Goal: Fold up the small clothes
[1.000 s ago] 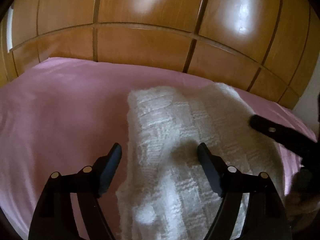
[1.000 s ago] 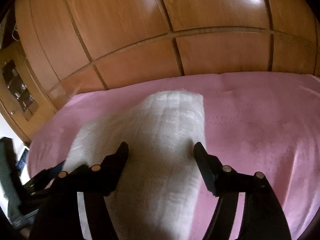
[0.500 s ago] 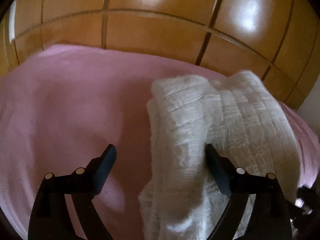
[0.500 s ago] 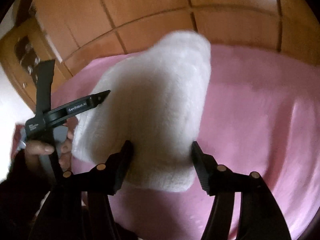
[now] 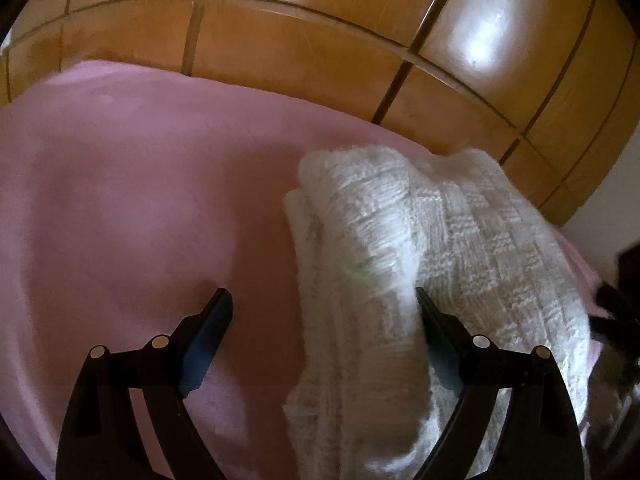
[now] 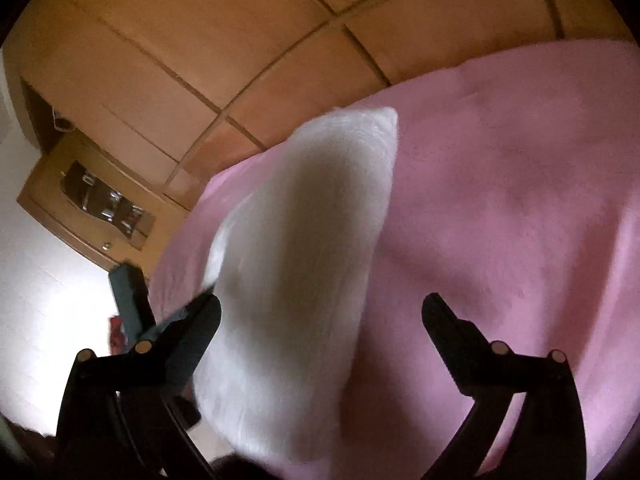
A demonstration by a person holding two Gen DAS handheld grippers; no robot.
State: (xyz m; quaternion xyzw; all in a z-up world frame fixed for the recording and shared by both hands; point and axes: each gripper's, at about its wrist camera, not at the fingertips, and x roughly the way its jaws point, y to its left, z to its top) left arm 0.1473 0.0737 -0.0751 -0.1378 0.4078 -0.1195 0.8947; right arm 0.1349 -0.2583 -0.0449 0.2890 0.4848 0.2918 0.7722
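Note:
A white knitted garment (image 5: 448,248) lies doubled over on the pink bed cover (image 5: 140,208). My left gripper (image 5: 320,312) is open over the garment's left edge. Its right finger (image 5: 430,320) rests against the thick fold and its left finger (image 5: 212,320) stands over bare cover. In the right wrist view the garment (image 6: 304,264) is blurred. It sits between the widely spread fingers of my right gripper (image 6: 320,316), whose jaws are opening. The garment is close to the left finger (image 6: 196,332) and well apart from the right finger (image 6: 444,324).
Wooden wardrobe doors (image 5: 320,40) stand right behind the bed. A small wooden cabinet (image 6: 92,204) stands by a white wall at the left. The left gripper's dark body (image 6: 128,300) shows beside the bed edge. Pink cover stretches left (image 5: 100,160) and right (image 6: 520,200) of the garment.
The flat garment was lifted by the right gripper and folded over itself. The right jaws have now spread wide off it. The left jaws widened a little and sank towards the bed.

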